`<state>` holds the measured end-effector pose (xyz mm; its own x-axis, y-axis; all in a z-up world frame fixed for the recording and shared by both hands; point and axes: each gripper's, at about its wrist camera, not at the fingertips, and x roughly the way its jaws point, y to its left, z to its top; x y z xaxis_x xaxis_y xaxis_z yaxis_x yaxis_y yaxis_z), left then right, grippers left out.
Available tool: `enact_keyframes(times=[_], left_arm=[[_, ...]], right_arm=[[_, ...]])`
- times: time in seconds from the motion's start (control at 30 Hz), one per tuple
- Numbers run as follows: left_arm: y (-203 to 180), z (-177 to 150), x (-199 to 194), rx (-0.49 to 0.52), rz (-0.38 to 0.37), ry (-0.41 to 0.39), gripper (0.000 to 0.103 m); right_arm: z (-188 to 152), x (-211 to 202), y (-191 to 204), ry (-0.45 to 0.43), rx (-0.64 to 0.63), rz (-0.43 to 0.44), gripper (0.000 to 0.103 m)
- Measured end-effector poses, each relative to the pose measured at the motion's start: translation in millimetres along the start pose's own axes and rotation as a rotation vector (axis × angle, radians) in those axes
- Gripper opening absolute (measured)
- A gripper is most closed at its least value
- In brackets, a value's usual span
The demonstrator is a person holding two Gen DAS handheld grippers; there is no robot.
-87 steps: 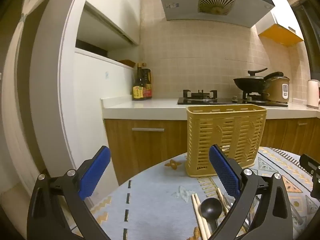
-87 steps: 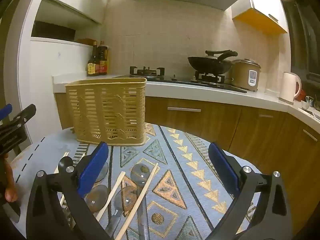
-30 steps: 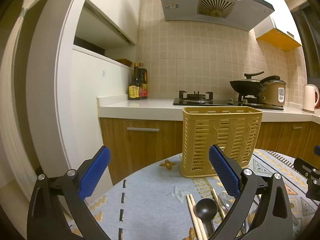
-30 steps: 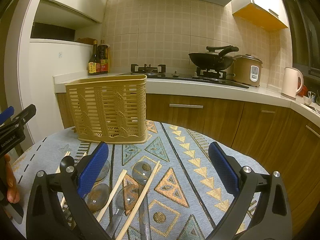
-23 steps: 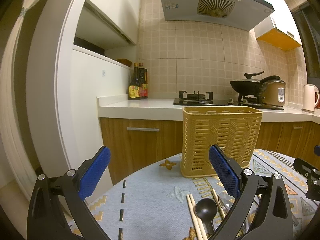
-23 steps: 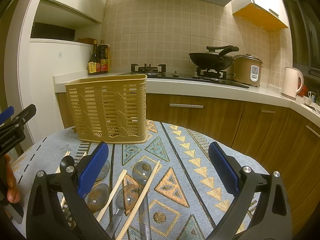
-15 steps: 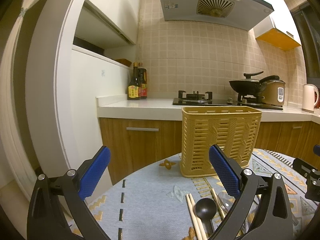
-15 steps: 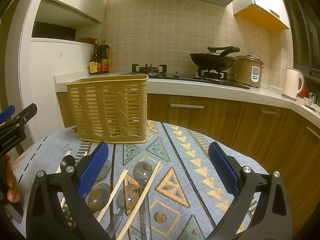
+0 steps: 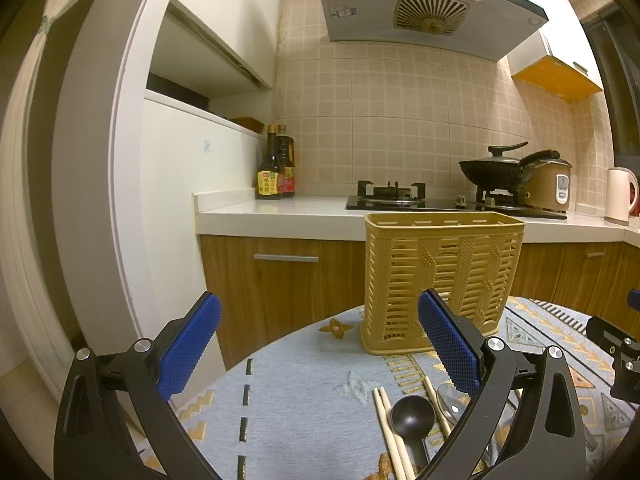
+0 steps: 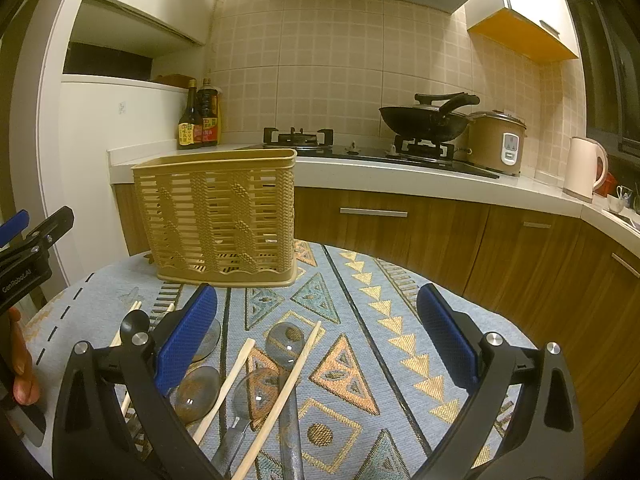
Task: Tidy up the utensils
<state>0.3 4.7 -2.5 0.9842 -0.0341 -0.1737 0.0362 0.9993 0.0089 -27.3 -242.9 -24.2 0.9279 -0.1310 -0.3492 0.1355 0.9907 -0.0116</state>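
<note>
A tan slatted utensil basket [image 9: 440,280] stands upright on the patterned tablecloth [image 9: 304,392], also in the right wrist view [image 10: 218,216]. In front of it lie wooden chopsticks [image 10: 280,392], clear spoons [image 10: 285,340] and a black spoon [image 9: 412,416], loose on the cloth. My left gripper [image 9: 320,344] is open and empty, hovering above the table's left part, short of the utensils. My right gripper [image 10: 316,340] is open and empty, just above the spoons and chopsticks. The left gripper's side shows at the left edge of the right wrist view [image 10: 28,240].
The round table's edge [image 9: 224,372] lies close on the left. Behind it runs a kitchen counter [image 10: 400,180] with a gas hob, a black wok [image 10: 424,120], a rice cooker [image 10: 496,142], sauce bottles [image 9: 276,172] and a kettle [image 10: 582,168].
Both views have shifted only slightly; the basket sits a little lower and nearer in the left wrist view. Both grippers stay open and empty.
</note>
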Motion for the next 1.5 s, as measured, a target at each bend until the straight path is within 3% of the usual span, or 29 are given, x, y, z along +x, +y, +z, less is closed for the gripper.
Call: enact_keyframes(times=[0.5,0.73,0.9,1.0,1.1,1.23,1.37,1.5], left_arm=[[1,0,0,-0.001,0.004,0.004,0.096],[7,1,7,-0.033,-0.009,0.043,0.096],[26,7,23,-0.11,-0.095,0.167,0.096],[39,8,38,-0.14,-0.157,0.3,0.095],[37,1,52,-0.103,-0.259,0.467,0.083],[25,-15,58,-0.058,-0.333,0.624,0.08],[11,-28,70,-0.021,-0.355,0.753,0.066],[9,-33,73,-0.08,-0.432,0.836,0.063]], right_arm=[[1,1,0,0.011,-0.004,-0.018,0.095],[1,6,-1,0.041,0.004,-0.04,0.095],[1,8,-1,0.053,0.007,-0.08,0.095],[1,13,2,0.076,-0.004,-0.105,0.095],[1,16,2,0.101,-0.008,-0.085,0.095],[1,22,-1,0.159,0.007,-0.033,0.095],[5,27,-5,0.221,0.043,0.013,0.095],[15,38,-13,0.332,0.03,-0.051,0.095]])
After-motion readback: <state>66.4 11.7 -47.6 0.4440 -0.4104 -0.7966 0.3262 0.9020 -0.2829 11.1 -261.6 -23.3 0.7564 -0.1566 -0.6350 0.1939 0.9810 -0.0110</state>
